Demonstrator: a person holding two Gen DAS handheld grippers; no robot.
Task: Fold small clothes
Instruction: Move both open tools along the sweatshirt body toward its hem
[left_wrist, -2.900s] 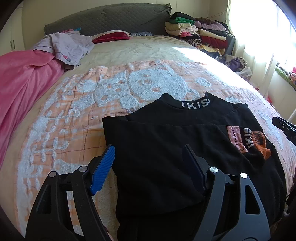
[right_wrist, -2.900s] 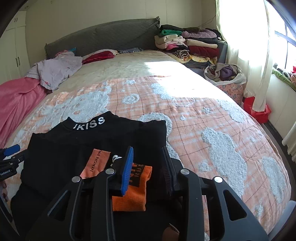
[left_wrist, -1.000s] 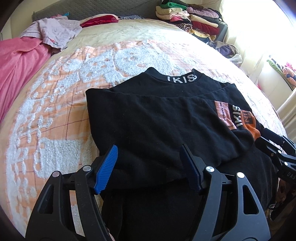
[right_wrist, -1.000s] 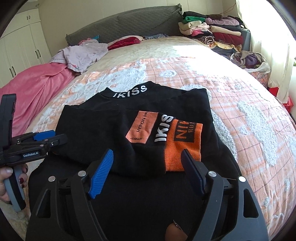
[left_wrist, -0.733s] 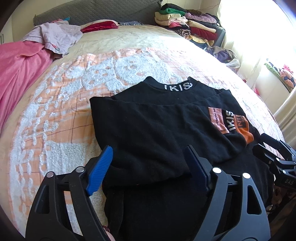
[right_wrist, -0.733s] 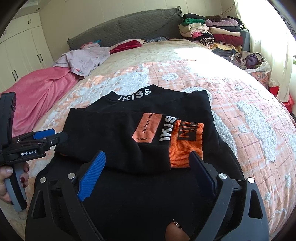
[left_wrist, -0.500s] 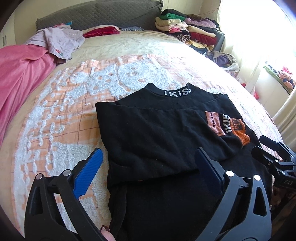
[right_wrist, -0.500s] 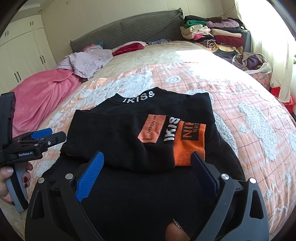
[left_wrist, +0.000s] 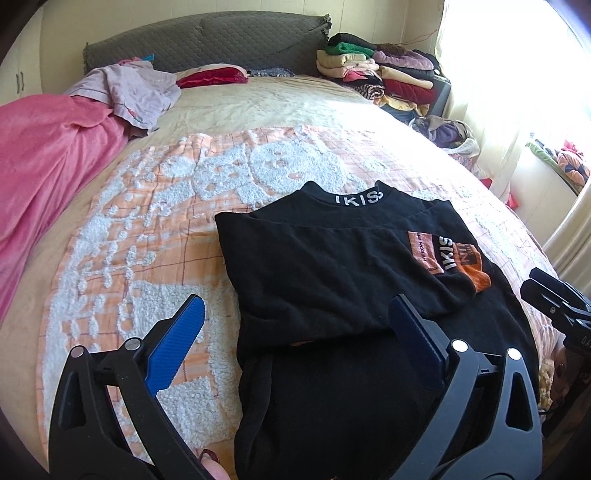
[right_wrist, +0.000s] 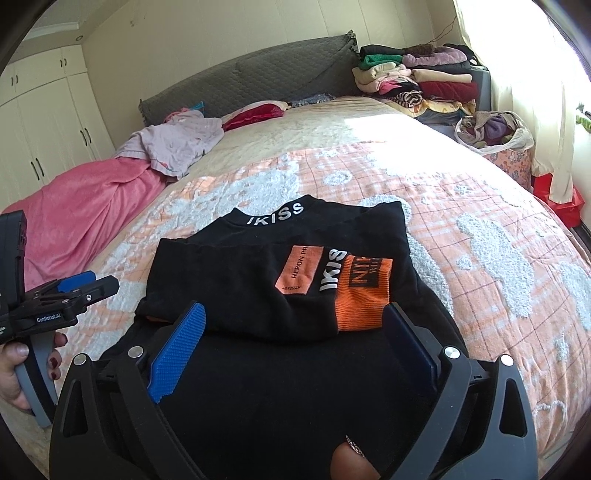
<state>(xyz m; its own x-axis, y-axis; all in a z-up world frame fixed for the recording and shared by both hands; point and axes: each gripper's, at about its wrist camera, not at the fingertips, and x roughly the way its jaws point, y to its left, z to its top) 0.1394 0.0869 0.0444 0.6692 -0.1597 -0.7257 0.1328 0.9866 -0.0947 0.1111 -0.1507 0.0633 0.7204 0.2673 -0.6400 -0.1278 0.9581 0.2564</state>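
A black sweater (left_wrist: 332, 258) lies flat on the bedspread, its collar with white lettering (left_wrist: 358, 199) pointing away from me. One sleeve is folded across the chest, and its orange cuff (right_wrist: 362, 299) rests at the right. My left gripper (left_wrist: 295, 299) hovers open over the sweater's near left part with nothing between its blue pads. My right gripper (right_wrist: 294, 306) hangs open just in front of the folded sleeve, clear of the cloth. The left gripper (right_wrist: 74, 291) also shows at the left edge of the right wrist view, held in a hand.
The orange and white bedspread (left_wrist: 147, 221) spreads all around the sweater. A pink blanket (left_wrist: 44, 147) and a lilac garment (left_wrist: 129, 88) lie at the far left. A stack of folded clothes (left_wrist: 376, 74) sits by the headboard, and a bag of clothes (right_wrist: 495, 136) stands beside the bed.
Both grippers' jaws have spread wider. Both have lifted and drawn back from the sweater. The sleeve that the right gripper was closed around earlier now lies free across the chest.
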